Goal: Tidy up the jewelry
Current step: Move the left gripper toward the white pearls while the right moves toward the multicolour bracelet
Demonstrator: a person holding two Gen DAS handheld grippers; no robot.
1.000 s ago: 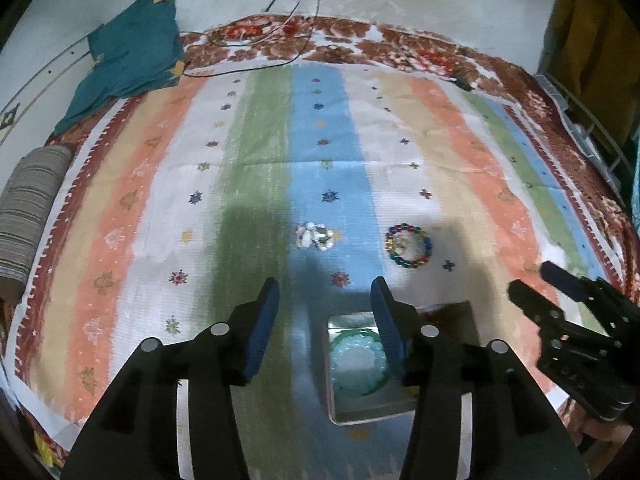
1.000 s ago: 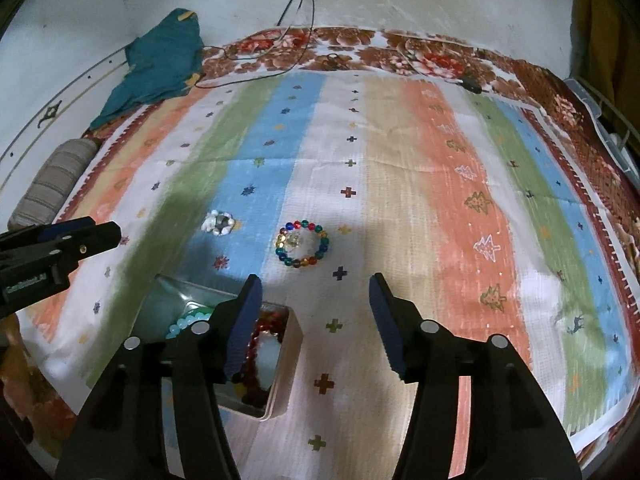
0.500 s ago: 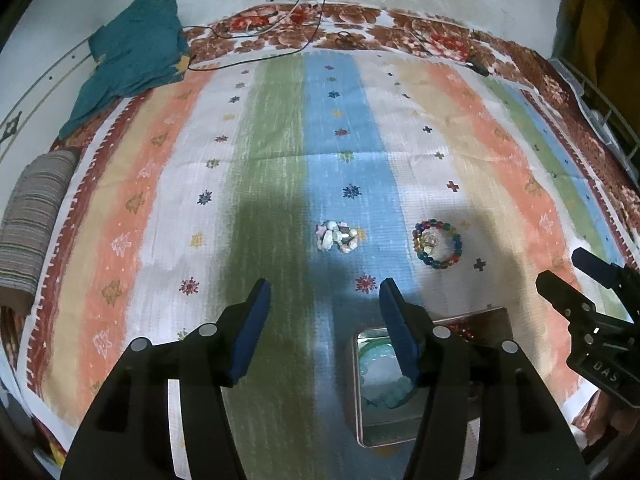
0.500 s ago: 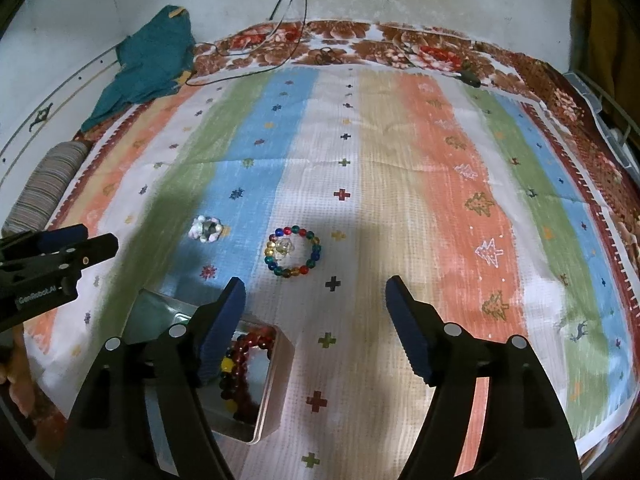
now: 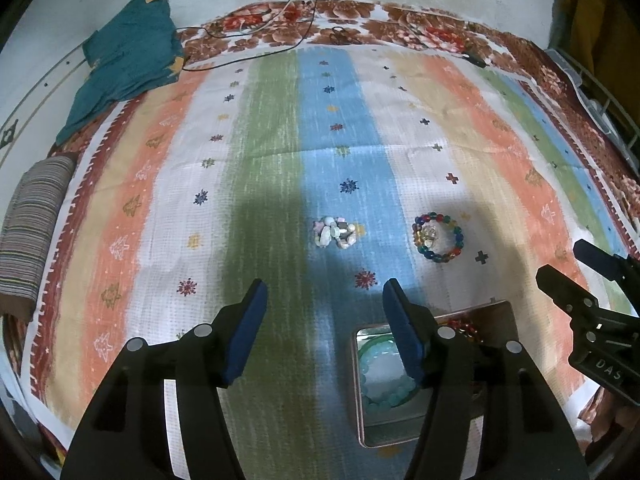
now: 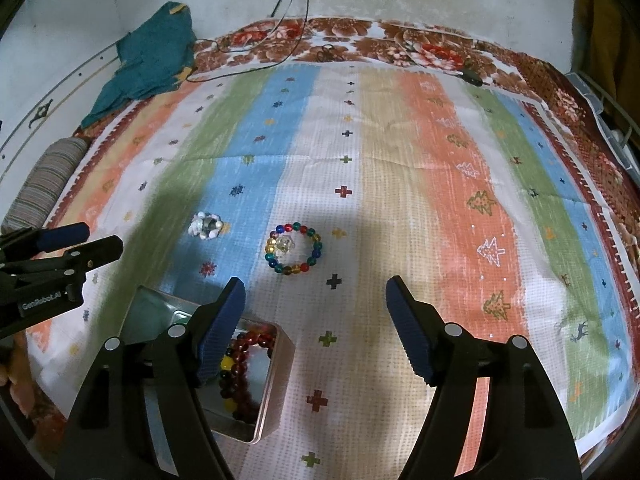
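A multicoloured bead bracelet (image 5: 438, 238) (image 6: 294, 248) and a pale stone bracelet (image 5: 336, 232) (image 6: 206, 226) lie on the striped cloth. Nearer me stands an open metal tin (image 5: 500, 312) (image 6: 276, 380). It holds a pale green bracelet (image 5: 380, 384) and a dark red bead bracelet (image 6: 244, 356). My left gripper (image 5: 325, 286) hangs above the tin's left side, short of the stone bracelet; its jaws are opening with nothing between them. My right gripper (image 6: 316, 282) stands open and empty, just short of the multicoloured bracelet, over the tin's right edge.
The striped cloth (image 5: 280, 160) lies over a floral blanket. A teal garment (image 5: 128, 68) sits at the far left, a striped roll (image 5: 32, 224) at the left edge. Black cables (image 5: 280, 12) trail across the far side. A wire rack stands at the right edge.
Both grippers' jaws have spread wider, the right one more. The left view has turned a little, so the tin and bracelets sit further right in it. No jewelry has moved.
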